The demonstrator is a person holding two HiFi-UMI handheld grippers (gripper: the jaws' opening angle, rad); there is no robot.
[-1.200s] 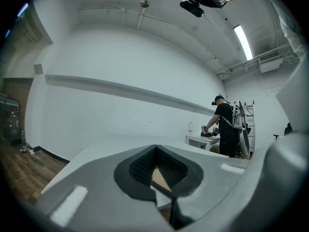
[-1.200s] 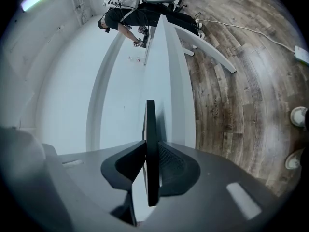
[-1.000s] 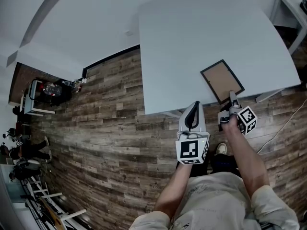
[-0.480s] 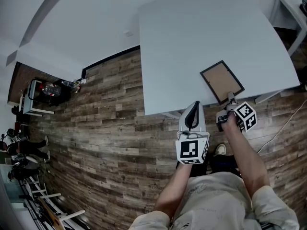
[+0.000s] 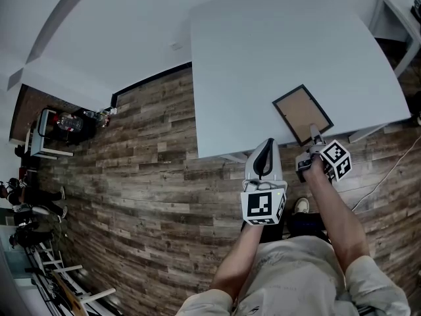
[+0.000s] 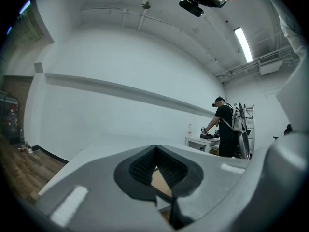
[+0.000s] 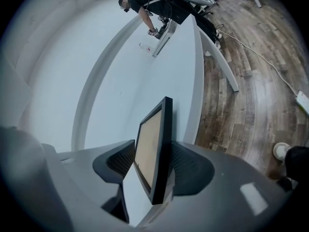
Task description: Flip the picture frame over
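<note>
Rectangular black-rimmed picture frame (image 5: 302,114), flat brown board face; smooth white table (image 5: 263,51)

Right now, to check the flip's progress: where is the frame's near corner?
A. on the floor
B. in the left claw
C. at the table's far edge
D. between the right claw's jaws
D: the frame stands between the right claw's jaws, which have just been opening.

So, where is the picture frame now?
Head view: the picture frame lies on the white table by its near right edge, a corner inside the right gripper, whose jaws have just been opening.
</note>
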